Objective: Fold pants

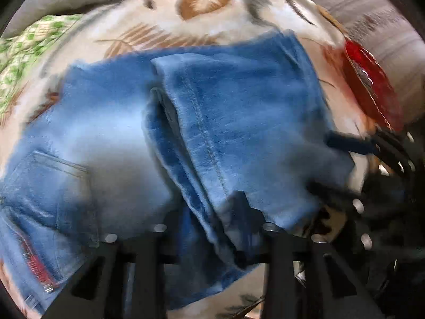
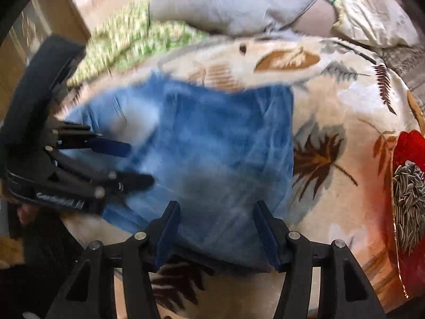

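Observation:
Blue denim pants (image 1: 186, 133) lie on a leaf-patterned bedspread (image 1: 202, 29), with a folded leg panel lying over the seat part. A back pocket (image 1: 53, 175) shows at the lower left. In the left wrist view the cloth drapes over my left gripper (image 1: 212, 228), hiding the fingertips. My right gripper (image 1: 342, 167) shows at the right edge there, open. In the right wrist view the pants (image 2: 212, 146) lie in a rough square, my right gripper (image 2: 216, 226) is open over their near edge, and my left gripper (image 2: 135, 163) sits open at their left side.
A red snack bag (image 2: 409, 186) with seeds pictured lies on the bedspread (image 2: 345, 106) at the right, also in the left wrist view (image 1: 372, 85). A grey pillow (image 2: 228, 5) and a green-patterned cloth (image 2: 132, 37) lie at the far side.

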A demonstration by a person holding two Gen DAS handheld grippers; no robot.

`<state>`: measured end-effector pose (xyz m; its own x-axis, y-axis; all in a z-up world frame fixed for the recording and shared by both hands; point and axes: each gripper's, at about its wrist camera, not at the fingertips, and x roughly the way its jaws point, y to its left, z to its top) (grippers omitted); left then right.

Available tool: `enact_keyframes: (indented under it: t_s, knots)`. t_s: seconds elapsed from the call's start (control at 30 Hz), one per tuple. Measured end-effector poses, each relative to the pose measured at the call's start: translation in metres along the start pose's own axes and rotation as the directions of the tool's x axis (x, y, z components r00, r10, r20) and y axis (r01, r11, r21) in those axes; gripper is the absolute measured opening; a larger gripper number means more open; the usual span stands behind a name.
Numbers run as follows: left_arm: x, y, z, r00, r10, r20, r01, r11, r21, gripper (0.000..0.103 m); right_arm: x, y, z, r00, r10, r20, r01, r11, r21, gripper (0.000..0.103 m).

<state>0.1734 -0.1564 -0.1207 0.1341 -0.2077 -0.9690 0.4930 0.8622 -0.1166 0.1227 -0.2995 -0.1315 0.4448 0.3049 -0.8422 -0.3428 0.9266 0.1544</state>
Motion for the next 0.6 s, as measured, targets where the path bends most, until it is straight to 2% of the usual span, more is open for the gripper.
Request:
enact_keyframes:
  t_s: [0.07, 0.17, 0.27, 0.3, 0.33, 0.37, 0.4, 0.43, 0.47, 0.5, 0.53, 0.6]
  knots:
    - [-0.006, -0.003, -0.007, 1.0, 0.016, 0.006, -0.016, 0.999, 0.041, 0.03, 0.007, 0.001, -0.002, 1.0, -0.015, -0.017, 0.015, 1.0, -0.011, 0.062]
    - [-0.009, 0.0, -0.011, 1.0, 0.019, 0.006, -0.019, 0.999, 0.036, 0.03, 0.008, 0.002, -0.001, 1.0, -0.019, -0.018, 0.018, 1.0, -0.012, 0.062]
    - [-0.021, 0.0, -0.01, 0.997, 0.07, 0.038, -0.071, 0.997, 0.033, 0.036, 0.001, -0.003, -0.002, 1.0, 0.004, 0.009, -0.004, 1.0, 0.019, 0.063]
    - [-0.032, 0.001, -0.009, 0.993, 0.096, 0.065, -0.098, 0.995, 0.023, 0.045, -0.007, -0.008, -0.003, 0.999, 0.015, 0.035, -0.017, 0.999, 0.051, 0.063]
    - [-0.044, 0.004, -0.008, 0.992, 0.083, 0.097, -0.084, 0.996, 0.005, 0.063, -0.017, -0.015, -0.004, 0.997, 0.03, 0.07, -0.036, 0.995, 0.088, 0.065]
    - [-0.055, 0.007, -0.006, 0.99, 0.05, 0.133, -0.048, 0.999, -0.02, 0.073, -0.03, -0.023, -0.007, 0.992, 0.045, 0.12, -0.061, 0.989, 0.133, 0.067]
    - [-0.07, 0.011, -0.003, 0.983, -0.011, 0.185, 0.022, 0.998, -0.057, 0.085, -0.043, -0.033, -0.01, 0.984, 0.047, 0.169, -0.078, 0.981, 0.179, 0.074]
    - [-0.079, 0.013, -0.001, 0.973, -0.066, 0.223, 0.086, 0.993, -0.082, 0.086, -0.056, -0.045, -0.014, 0.974, 0.041, 0.223, -0.094, 0.967, 0.235, 0.08]
    - [-0.089, 0.016, 0.003, 0.958, -0.134, 0.253, 0.164, 0.981, -0.102, 0.086, -0.066, -0.053, -0.018, 0.964, 0.04, 0.263, -0.114, 0.956, 0.27, 0.08]
    - [-0.094, 0.016, 0.005, 0.951, -0.158, 0.266, 0.193, 0.975, -0.11, 0.086, -0.076, -0.064, -0.022, 0.95, 0.042, 0.31, -0.142, 0.941, 0.307, 0.08]
    - [-0.101, 0.017, 0.006, 0.949, -0.143, 0.282, 0.181, 0.977, -0.113, 0.086, -0.081, -0.069, -0.023, 0.944, 0.036, 0.327, -0.148, 0.934, 0.325, 0.08]
    - [-0.109, 0.014, 0.005, 0.955, -0.056, 0.29, 0.087, 0.992, -0.095, 0.086, -0.086, -0.074, -0.024, 0.941, 0.022, 0.339, -0.145, 0.928, 0.343, 0.08]
